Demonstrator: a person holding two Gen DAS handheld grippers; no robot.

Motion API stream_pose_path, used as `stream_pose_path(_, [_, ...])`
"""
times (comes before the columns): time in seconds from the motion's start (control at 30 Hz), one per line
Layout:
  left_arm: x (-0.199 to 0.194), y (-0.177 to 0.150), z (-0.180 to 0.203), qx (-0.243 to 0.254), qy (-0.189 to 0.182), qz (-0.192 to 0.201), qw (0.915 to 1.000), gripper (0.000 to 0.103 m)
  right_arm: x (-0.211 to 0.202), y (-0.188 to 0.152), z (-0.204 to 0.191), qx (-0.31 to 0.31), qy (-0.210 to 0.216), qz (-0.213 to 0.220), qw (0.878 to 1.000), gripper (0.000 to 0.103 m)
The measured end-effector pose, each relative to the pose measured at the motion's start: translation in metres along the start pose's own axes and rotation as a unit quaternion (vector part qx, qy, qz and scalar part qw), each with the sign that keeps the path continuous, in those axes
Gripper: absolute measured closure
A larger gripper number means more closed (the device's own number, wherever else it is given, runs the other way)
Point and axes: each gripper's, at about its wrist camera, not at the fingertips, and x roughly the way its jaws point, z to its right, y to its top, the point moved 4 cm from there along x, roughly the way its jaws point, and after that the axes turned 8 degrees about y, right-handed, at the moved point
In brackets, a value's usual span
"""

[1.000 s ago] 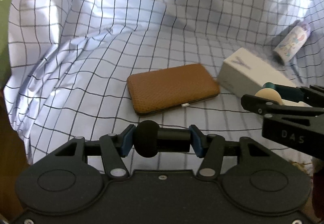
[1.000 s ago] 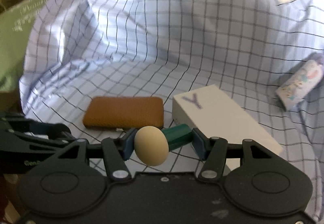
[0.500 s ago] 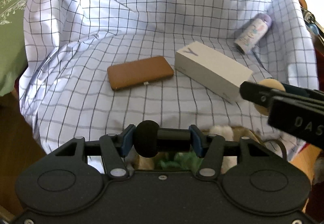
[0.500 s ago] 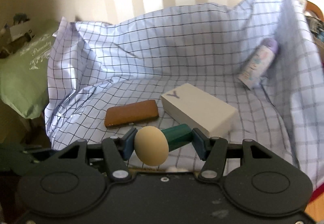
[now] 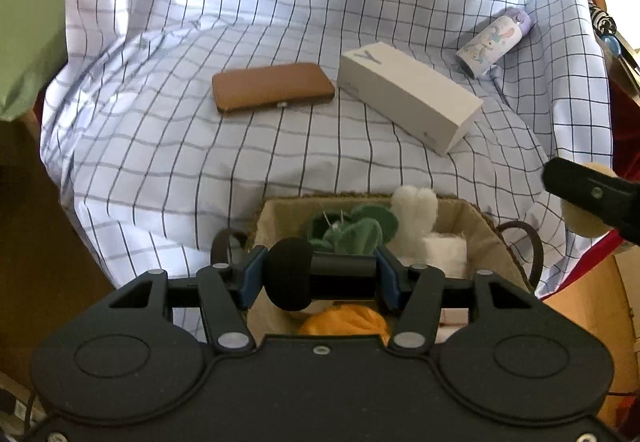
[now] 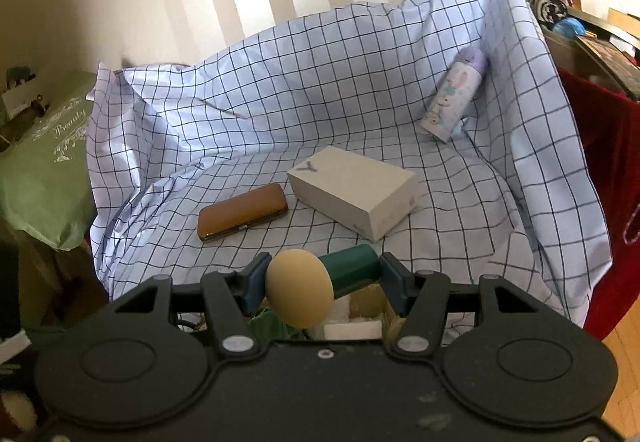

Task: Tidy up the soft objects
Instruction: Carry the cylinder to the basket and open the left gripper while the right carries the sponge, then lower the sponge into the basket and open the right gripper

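A lined wicker basket (image 5: 476, 226) sits at the near edge of the checked cloth and holds a green plush (image 5: 352, 230), a white plush (image 5: 416, 206) and an orange soft thing (image 5: 344, 324). My left gripper (image 5: 316, 274) hangs over the basket, shut on a black microphone-like object (image 5: 290, 274). My right gripper (image 6: 324, 280) is shut on a toy with a green handle (image 6: 352, 272) and a beige foam head (image 6: 300, 292), above the basket's edge (image 6: 384, 312). The right gripper also shows at the right of the left wrist view (image 5: 592, 194).
On the checked cloth (image 5: 280, 146) lie a brown leather case (image 5: 272, 88), a white box (image 5: 408, 102) and a pastel bottle (image 5: 494, 44). A green cushion (image 6: 44, 158) is at the left. A red cloth (image 6: 612, 202) and cluttered items are at the right.
Both grippers have pulled back and risen from the cloth. The basket with plush toys has come into view under them. Both grips are unchanged.
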Motion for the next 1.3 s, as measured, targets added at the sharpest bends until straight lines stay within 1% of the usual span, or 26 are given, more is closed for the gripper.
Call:
stream_pose_path(0.2, [0.004,-0.011,0.000,0.000,0.003,-0.022,0.9998,0.048,-0.012,-0.007,0.000,0.009,0.006,0.004,1.000,0.046])
stream_pose_path(0.3, [0.002,-0.015,0.001,-0.003,0.005,-0.023,0.9997,0.048,-0.016,-0.008,0.000,0.012,0.007,0.007,1.000,0.046])
stream_pose_path(0.4, [-0.001,-0.019,0.002,-0.002,0.011,-0.020,0.9997,0.047,-0.019,-0.010,0.000,0.014,0.007,0.008,1.000,0.046])
stream_pose_path(0.47, [-0.003,-0.021,0.001,-0.003,0.012,-0.017,0.9998,0.038,-0.020,-0.012,0.001,0.017,0.006,0.008,1.000,0.046])
stream_pose_path(0.5, [-0.004,-0.022,0.001,-0.004,0.013,-0.014,0.9998,0.036,-0.019,-0.012,0.002,0.017,0.006,0.006,1.000,0.046])
stream_pose_path(0.83, [-0.010,-0.031,-0.003,-0.006,0.035,-0.005,0.9994,0.035,-0.012,-0.013,-0.002,0.018,0.016,-0.007,1.000,0.045])
stream_pose_path(1.0, [-0.014,-0.035,-0.006,-0.006,0.049,0.004,0.9987,0.035,-0.006,-0.013,-0.009,0.009,0.021,-0.017,1.000,0.045])
stream_pose_path(1.1, [-0.016,-0.037,-0.008,-0.007,0.056,0.011,0.9983,0.028,-0.002,-0.012,-0.016,0.001,0.026,-0.020,0.999,0.045])
stream_pose_path(1.2, [-0.018,-0.037,-0.009,-0.006,0.062,0.019,0.9979,0.027,0.001,-0.010,-0.024,-0.011,0.033,-0.021,0.999,0.045])
stream_pose_path(1.27, [-0.019,-0.037,-0.011,-0.007,0.063,0.021,0.9978,0.027,0.002,-0.010,-0.029,-0.019,0.039,-0.022,0.999,0.044])
stream_pose_path(1.3, [-0.019,-0.037,-0.012,-0.009,0.063,0.021,0.9977,0.027,0.003,-0.009,-0.031,-0.022,0.041,-0.021,0.999,0.038])
